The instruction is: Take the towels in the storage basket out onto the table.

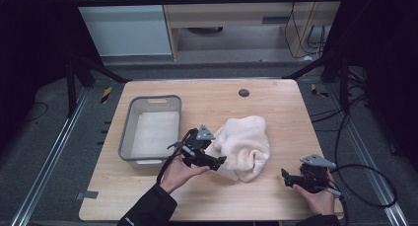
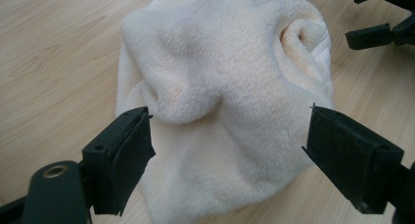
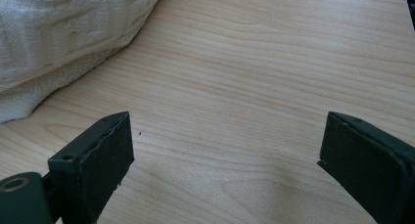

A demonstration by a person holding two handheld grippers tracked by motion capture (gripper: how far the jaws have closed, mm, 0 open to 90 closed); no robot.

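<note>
A crumpled cream towel lies in a heap near the middle of the wooden table. My left gripper is open at the towel's near left edge, its jaws straddling the fluffy cloth without closing on it. My right gripper is open and empty, low over bare wood to the right of the towel. In the right gripper view the towel's woven edge lies at the upper left, apart from the jaws. The right gripper's fingertips also appear far off in the left gripper view.
A grey plastic basin with a pale inside stands at the table's left, close to my left hand. A small dark round cap sits in the tabletop at the back. Cables trail off the right edge.
</note>
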